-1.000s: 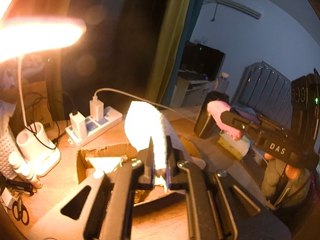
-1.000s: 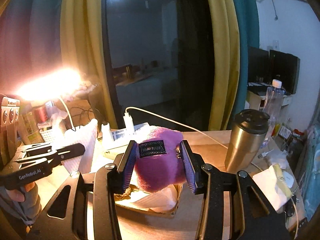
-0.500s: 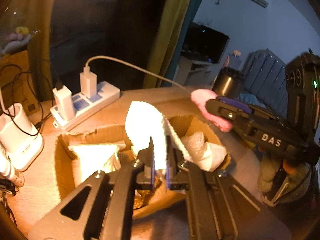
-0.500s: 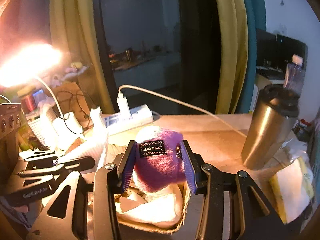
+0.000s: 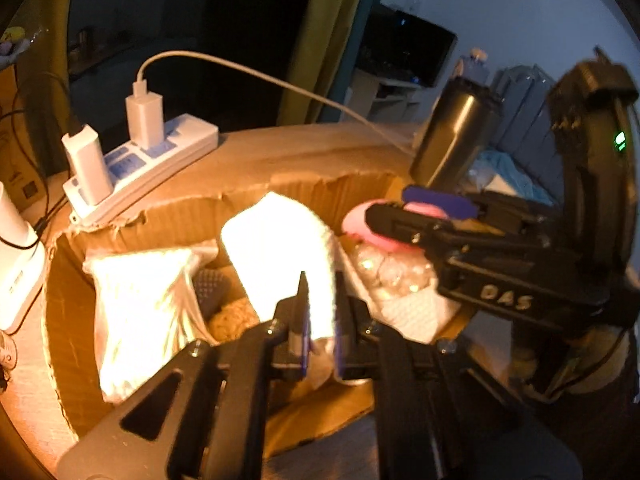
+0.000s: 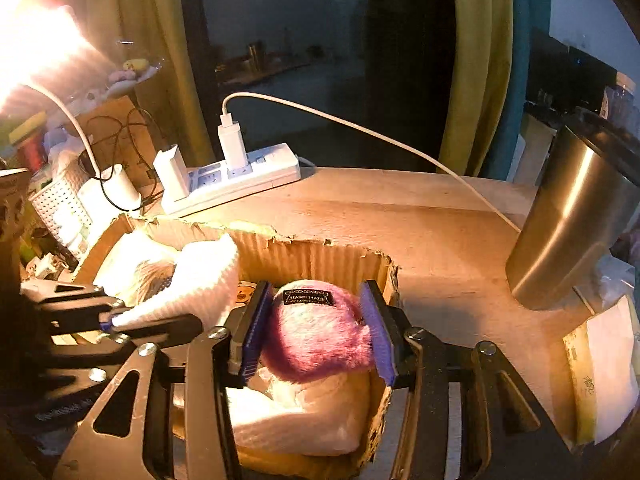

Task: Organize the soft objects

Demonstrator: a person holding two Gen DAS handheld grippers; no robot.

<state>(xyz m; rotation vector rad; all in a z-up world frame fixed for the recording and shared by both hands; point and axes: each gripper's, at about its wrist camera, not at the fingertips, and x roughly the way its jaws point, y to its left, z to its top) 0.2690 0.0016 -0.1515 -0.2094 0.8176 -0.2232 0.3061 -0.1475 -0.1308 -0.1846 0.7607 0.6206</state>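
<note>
My left gripper (image 5: pixel 318 320) is shut on a white ribbed cloth (image 5: pixel 280 252) and holds it inside the cardboard box (image 5: pixel 248 200). The cloth also shows in the right wrist view (image 6: pixel 200 280). My right gripper (image 6: pixel 316 332) is shut on a pink fluffy pouch (image 6: pixel 316 340) with a black label, held low in the right end of the box (image 6: pixel 320 256), over a white soft bundle (image 6: pixel 304 412). The pouch (image 5: pixel 360 220) and right gripper (image 5: pixel 424 216) show in the left wrist view too.
A white power strip (image 6: pixel 232 180) with chargers and a cable lies behind the box. A steel tumbler (image 6: pixel 572 220) stands to the right. A white packet (image 5: pixel 136 304) and bubble wrap (image 5: pixel 392 272) lie in the box. A basket and clutter (image 6: pixel 60 208) stand left.
Both grippers have come down into the box with their loads. The white cloth and the pink pouch now sit lower, inside the box walls.
</note>
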